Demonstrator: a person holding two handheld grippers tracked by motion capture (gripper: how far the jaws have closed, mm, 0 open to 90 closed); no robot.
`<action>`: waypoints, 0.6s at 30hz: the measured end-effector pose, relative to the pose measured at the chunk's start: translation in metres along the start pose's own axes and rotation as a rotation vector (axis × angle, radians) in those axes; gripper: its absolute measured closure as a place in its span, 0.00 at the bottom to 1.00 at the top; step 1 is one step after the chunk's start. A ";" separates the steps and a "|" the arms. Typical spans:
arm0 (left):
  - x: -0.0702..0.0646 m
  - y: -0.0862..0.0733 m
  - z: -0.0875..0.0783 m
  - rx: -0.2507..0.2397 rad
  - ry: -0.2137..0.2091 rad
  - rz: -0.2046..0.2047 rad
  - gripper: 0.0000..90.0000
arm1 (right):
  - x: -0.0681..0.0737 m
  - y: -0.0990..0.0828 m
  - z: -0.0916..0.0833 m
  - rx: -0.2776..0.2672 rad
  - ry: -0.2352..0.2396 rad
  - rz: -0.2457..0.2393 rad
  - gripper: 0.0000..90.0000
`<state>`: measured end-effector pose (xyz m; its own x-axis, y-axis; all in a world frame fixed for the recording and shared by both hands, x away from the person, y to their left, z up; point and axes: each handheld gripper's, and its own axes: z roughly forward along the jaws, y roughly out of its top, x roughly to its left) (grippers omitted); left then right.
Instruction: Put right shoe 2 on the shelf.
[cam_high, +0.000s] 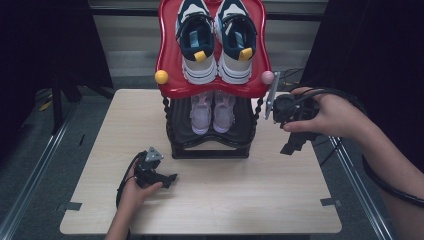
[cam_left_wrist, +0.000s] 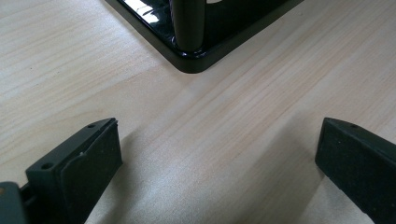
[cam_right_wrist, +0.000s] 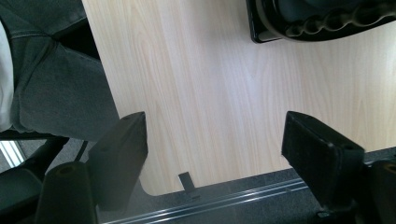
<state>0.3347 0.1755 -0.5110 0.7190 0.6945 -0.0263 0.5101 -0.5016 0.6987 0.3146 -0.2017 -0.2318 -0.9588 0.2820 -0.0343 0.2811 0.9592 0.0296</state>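
A two-tier shoe rack (cam_high: 210, 145) stands at the back middle of the wooden table (cam_high: 210, 200). Its red top shelf (cam_high: 167, 60) carries a pair of navy and white sneakers (cam_high: 215, 40); a pair of pale pink shoes (cam_high: 212, 112) sits on the black lower shelf. My left gripper (cam_high: 172, 177) rests on the table in front of the rack's left corner, jaws wide open and empty; the rack's black base corner (cam_left_wrist: 191, 63) lies ahead of them. My right gripper (cam_high: 292, 145) hangs above the table right of the rack, pointing down, open with nothing between its jaws.
The rack's black base and beaded post (cam_right_wrist: 322, 23) show at the top of the right gripper view, the table's edge and a metal rail (cam_right_wrist: 224, 198) below. A person's trouser leg (cam_right_wrist: 56, 88) is at the left there. Dark curtains flank the table.
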 end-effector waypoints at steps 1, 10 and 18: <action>0.000 0.000 0.000 0.000 0.000 0.000 0.00 | 0.000 0.000 0.002 0.007 0.005 -0.001 0.25; 0.000 0.000 0.000 0.000 0.000 0.000 0.00 | 0.001 -0.004 0.023 -0.001 0.023 0.004 0.25; 0.000 0.000 0.000 -0.001 0.000 -0.001 0.00 | 0.003 -0.008 0.039 0.016 0.040 0.024 0.25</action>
<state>0.3347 0.1755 -0.5111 0.7187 0.6948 -0.0271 0.5105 -0.5007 0.6991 0.3114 -0.2080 -0.2711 -0.9527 0.3040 0.0059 0.3040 0.9526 0.0140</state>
